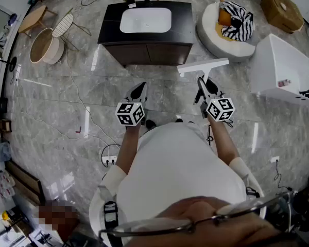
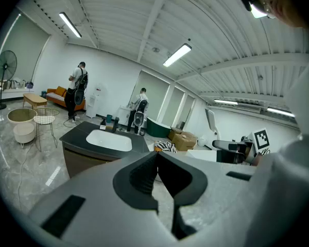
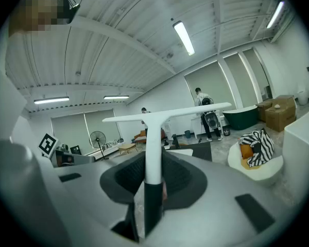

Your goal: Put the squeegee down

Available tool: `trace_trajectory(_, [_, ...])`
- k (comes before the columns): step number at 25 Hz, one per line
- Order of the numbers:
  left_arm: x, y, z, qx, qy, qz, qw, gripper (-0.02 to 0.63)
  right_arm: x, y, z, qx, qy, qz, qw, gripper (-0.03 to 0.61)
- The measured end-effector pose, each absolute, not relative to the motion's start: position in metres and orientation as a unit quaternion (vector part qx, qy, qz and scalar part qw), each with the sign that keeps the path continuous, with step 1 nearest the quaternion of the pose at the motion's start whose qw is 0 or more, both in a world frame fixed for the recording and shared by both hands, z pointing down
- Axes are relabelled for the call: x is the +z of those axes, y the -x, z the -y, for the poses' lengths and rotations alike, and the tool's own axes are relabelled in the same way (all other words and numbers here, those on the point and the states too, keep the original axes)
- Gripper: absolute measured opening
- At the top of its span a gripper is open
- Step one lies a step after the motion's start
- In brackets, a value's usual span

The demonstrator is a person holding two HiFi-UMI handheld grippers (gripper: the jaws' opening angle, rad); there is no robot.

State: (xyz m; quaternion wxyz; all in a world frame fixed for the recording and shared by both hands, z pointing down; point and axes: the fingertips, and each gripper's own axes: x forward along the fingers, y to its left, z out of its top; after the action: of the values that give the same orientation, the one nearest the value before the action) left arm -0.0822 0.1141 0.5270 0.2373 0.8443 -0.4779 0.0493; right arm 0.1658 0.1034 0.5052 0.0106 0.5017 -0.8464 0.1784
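Observation:
A white squeegee (image 1: 202,66) with a long blade and a dark lower handle is held up in the air by my right gripper (image 1: 202,88), which is shut on its handle. Seen from the right gripper view, the squeegee (image 3: 153,138) stands upright between the jaws, its blade level above them. My left gripper (image 1: 139,92) hovers to the left of it, jaws shut with their tips together and nothing between them; the left gripper view shows that gripper (image 2: 156,158) aimed toward the vanity. Both grippers float above the marble floor, short of the dark vanity (image 1: 147,37).
The dark vanity holds a white sink (image 1: 145,20). A white round seat (image 1: 212,35) with a striped cushion sits at right, a white box-shaped unit (image 1: 283,68) further right. Baskets (image 1: 44,46) and a small table stand at left. Cables trail over the floor (image 1: 67,102). Two people stand far off.

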Motion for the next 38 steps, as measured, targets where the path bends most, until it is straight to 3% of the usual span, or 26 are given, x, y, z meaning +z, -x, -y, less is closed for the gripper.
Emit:
trace_trajectory(19, [0.533,0.076,-0.117,0.057,-0.838,0.484,0.245,0.005,0.505,-0.177,-0.107,0.193,-0.489,0.85,-0.013,0.092])
trace_trajectory(38, [0.533,0.02,-0.163,0.046,-0.819,0.513,0.253,0.005,0.516,-0.23,-0.132,0.207,-0.457,0.865,-0.018,0.094])
